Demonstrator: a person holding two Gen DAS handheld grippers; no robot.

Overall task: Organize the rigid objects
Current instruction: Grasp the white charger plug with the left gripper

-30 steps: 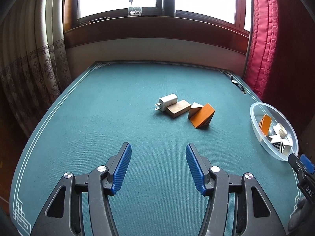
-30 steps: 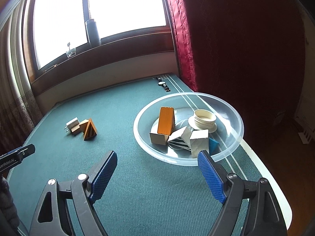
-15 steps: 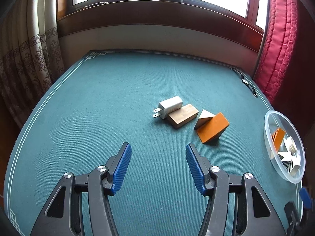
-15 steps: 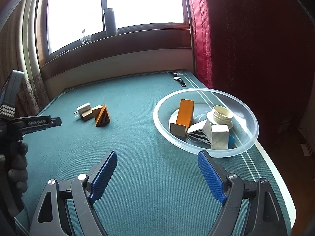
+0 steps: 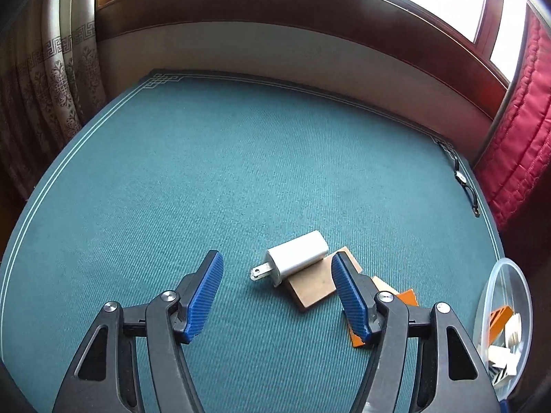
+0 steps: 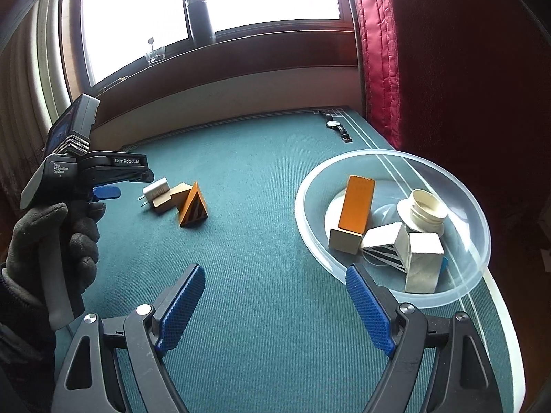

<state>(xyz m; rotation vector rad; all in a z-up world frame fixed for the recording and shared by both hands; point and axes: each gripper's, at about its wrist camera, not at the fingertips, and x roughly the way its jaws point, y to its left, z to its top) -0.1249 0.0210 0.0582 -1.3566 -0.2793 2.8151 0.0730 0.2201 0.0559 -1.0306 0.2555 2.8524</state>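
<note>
A white charger plug point(image 5: 297, 253) leans on a flat wooden block point(image 5: 318, 285) on the teal table; an orange triangular block point(image 5: 403, 301) lies just right of them, partly hidden by my right finger. My left gripper point(image 5: 277, 292) is open and empty, with the plug between and just beyond its fingertips. In the right wrist view the plug point(image 6: 156, 189), wooden block point(image 6: 175, 195) and orange triangle point(image 6: 193, 206) sit mid-table, with the left gripper point(image 6: 106, 191) beside them. My right gripper point(image 6: 275, 299) is open and empty, near a clear bowl point(image 6: 458, 296).
The clear bowl holds an orange-faced block point(image 6: 354, 213), a white cap point(image 6: 423, 210) and striped and white blocks. It also shows at the right edge of the left wrist view point(image 5: 489, 296). A wristwatch point(image 6: 337, 126) lies at the far right table corner. A red curtain point(image 6: 375, 51) hangs beside it.
My left gripper has moved forward and down to the charger plug and blocks, which now lie at its fingertips. My right gripper has shifted slightly; the left hand has come into its view.
</note>
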